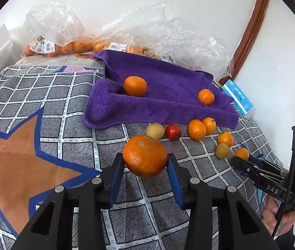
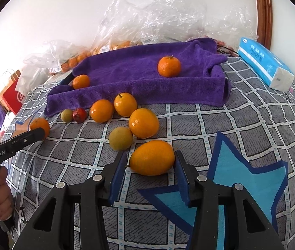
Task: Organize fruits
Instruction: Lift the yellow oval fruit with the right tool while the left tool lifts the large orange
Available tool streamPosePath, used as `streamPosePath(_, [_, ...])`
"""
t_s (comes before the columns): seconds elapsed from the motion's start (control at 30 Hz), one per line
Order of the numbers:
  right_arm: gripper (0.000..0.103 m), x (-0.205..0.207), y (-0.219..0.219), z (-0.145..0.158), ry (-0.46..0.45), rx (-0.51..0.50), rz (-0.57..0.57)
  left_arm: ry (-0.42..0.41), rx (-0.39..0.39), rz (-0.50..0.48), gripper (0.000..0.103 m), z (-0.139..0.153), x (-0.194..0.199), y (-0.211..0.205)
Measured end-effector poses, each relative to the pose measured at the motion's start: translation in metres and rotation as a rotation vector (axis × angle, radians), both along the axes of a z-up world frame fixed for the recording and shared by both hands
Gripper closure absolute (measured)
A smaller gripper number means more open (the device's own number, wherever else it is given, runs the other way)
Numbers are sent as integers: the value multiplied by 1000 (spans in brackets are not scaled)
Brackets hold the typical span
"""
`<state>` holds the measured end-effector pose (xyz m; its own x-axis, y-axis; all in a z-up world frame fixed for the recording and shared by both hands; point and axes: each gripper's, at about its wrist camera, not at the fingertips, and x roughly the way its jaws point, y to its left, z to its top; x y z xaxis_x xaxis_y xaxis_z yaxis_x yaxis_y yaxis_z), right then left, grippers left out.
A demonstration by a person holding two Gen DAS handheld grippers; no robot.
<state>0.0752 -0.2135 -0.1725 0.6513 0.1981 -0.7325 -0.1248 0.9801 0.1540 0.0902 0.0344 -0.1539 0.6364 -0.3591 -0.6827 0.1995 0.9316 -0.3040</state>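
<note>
Two fruits are in our grips at once. Our left gripper [image 1: 145, 162] is closed partway on a big orange [image 1: 145, 156], both blue pads touching its sides; in that view it looks lifted off the blanket [image 1: 68, 108], though we cannot be sure. Our right gripper [image 2: 150, 166] stands partway closed around a smaller orange [image 2: 152, 158] that still sits on the blanket. Its right pad touches the peel, while its left pad seems to meet only the fruit's tip, so we judge that grip less settled.

Several loose fruits lie between us and the purple towel [image 1: 164, 95]: oranges, two yellow-green ones [image 2: 120, 138] and a red one [image 2: 79, 115]. Two oranges already rest on the towel [image 2: 169, 66], which looks like the collecting spot.

What could go wrong, in our view:
- Round, smooth peel can squirm out of flat pads if we lift quickly or tilt, and a dropped fruit would roll across the soft blanket.
- The right orange, caught near its narrow end, may pivot or pop free as we raise it.
- Carrying toward the towel means passing over the loose cluster; a low sweep could knock those fruits away.
- The towel's raised front fold could catch a low-carried fruit.
- Both grippers heading for the same place may collide.
</note>
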Motion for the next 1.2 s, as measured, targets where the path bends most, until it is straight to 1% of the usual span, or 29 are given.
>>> streamPosePath(0.17, [57, -5, -4, 4, -30, 8, -20, 0, -8, -4, 64, 0, 0, 0])
streamPosePath(0.33, [57, -7, -11, 5, -45, 40, -37, -25, 1, 1, 64, 4, -4, -1])
streamPosePath(0.47, [57, -7, -10, 6, -44, 35, -42, -24, 13, 12, 64, 3, -3, -1])
streamPosePath(0.6, [57, -6, -7, 6, -39, 19, -42, -20, 7, 15, 64, 3, -3, -1])
streamPosePath(0.83, [57, -9, -8, 8, -51, 18, -65, -41, 17, 14, 64, 5, -6, -2])
streamPosePath(1.0, [57, -10, -8, 14, -63, 29, -62, -53, 22, 22, 64, 7, -8, -2])
streamPosePath(1.2, [57, -11, -5, 29, -105, 35, -75, -46, 5, 32, 64, 7, -6, 0])
